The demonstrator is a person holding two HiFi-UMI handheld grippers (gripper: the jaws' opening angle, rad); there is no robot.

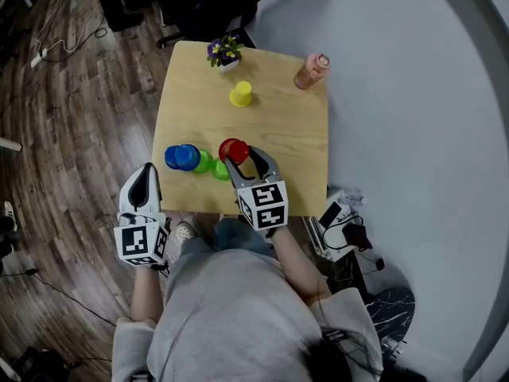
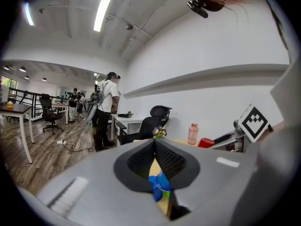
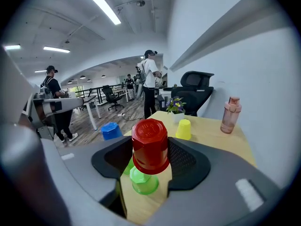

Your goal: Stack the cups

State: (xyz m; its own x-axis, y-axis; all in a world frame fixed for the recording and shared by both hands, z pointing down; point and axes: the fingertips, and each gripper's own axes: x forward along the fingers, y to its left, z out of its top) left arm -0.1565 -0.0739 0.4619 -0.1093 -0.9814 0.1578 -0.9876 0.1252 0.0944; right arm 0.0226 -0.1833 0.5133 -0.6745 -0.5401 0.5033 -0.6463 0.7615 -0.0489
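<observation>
My left hand-held gripper (image 1: pixel 147 172) hangs off the front left corner of the worktop (image 1: pixel 302 134), its jaws pressed together with nothing between them; through the slit below its tips (image 2: pixel 154 145) I see only a bit of blue and green. On the worktop just ahead of it stand two blue cups (image 1: pixel 182 157), upside down and touching each other. Right beside them are two green cups (image 1: pixel 211 166), also upside down. My right hand-held gripper (image 1: pixel 242 156) is clamped on the red cup (image 3: pixel 149 145): the pads press its sides, the cup is bottom up, and it is held off the wood, just over the nearer green cup (image 3: pixel 143 181). Further back, near the middle, a yellow cup (image 1: pixel 241 94) stands upside down by itself. Behind it, at the far edge, is a small pot of flowers (image 1: pixel 224 52). At the far right corner stands a pink bottle (image 1: pixel 311 71).
</observation>
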